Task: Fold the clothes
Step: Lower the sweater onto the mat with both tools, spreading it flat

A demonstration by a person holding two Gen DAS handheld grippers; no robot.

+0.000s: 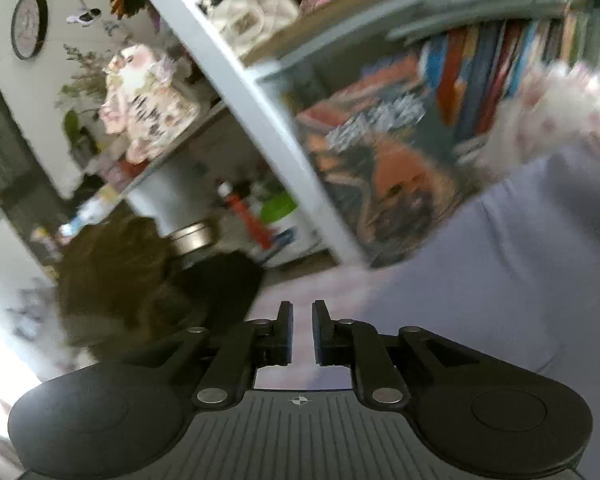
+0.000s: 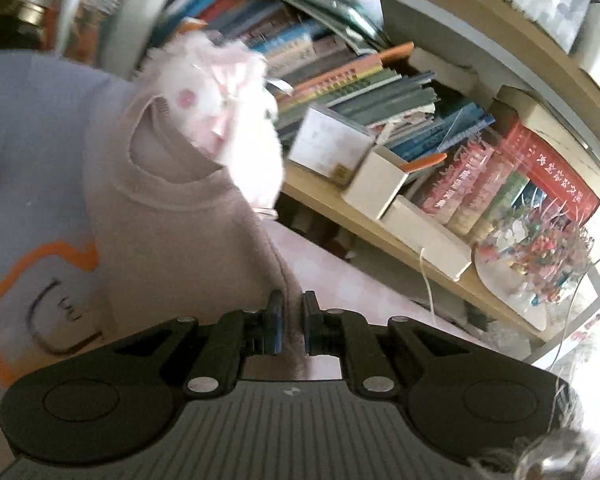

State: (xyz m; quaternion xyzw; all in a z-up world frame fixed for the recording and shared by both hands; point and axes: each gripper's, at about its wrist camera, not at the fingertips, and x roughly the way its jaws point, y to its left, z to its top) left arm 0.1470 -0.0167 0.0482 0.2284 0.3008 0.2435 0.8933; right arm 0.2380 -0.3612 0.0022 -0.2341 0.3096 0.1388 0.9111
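Jaws of right gripper (image 2: pixel 291 322) pinch sweater (image 2: pixel 172 248) edge.

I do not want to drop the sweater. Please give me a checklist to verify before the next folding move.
1. Right gripper shut on sweater edge: ok.
2. Left gripper holds cloth: not ok; jaws slightly apart, nothing between them.
3. Plush toy off the sweater: not ok, it lies at the collar.
4. Sweater lies flat: cannot tell.
5. Left view sharp: not ok, blurred.
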